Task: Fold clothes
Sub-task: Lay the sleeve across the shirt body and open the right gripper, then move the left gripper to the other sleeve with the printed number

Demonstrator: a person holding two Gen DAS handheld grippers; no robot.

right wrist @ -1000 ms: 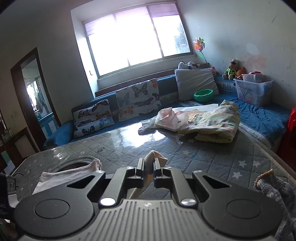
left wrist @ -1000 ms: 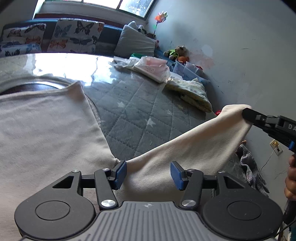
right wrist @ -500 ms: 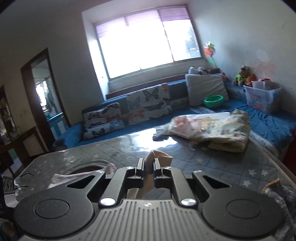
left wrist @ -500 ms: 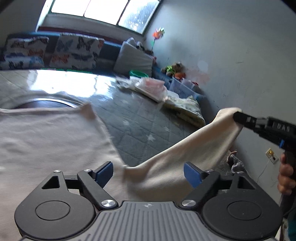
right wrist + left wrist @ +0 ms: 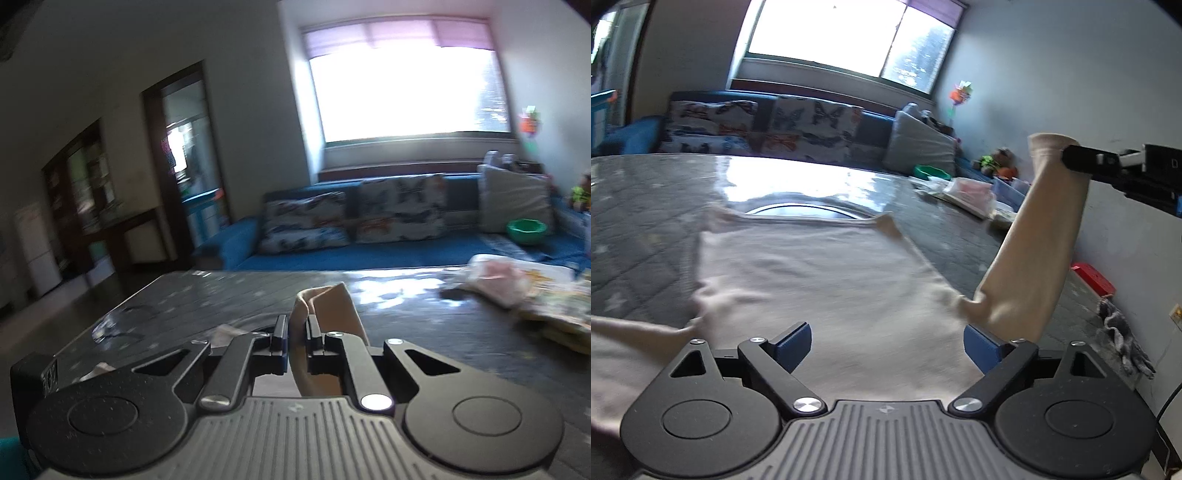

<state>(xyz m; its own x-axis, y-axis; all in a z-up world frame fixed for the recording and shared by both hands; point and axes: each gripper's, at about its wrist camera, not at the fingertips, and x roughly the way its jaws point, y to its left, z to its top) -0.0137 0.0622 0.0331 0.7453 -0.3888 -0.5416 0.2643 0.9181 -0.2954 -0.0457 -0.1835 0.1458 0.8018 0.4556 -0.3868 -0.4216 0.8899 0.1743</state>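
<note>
One beige garment (image 5: 827, 273) spread flat on quilted tabletop (image 5: 639, 206), sleeve (image 5: 1034, 243) lifted high at right. Right gripper (image 5: 296, 341) jaws pinching sleeve cuff (image 5: 325, 306). Left gripper (image 5: 887, 347) jaws spread wide over garment, gripping nothing.

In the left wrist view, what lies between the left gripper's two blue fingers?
Only the beige shirt, spread flat on the quilted table. The left gripper is open, its fingers gripping nothing.

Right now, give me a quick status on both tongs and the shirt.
Left tongs open, empty, over the shirt. Right tongs shut on sleeve, lifted off table. Nothing in the way.
</note>
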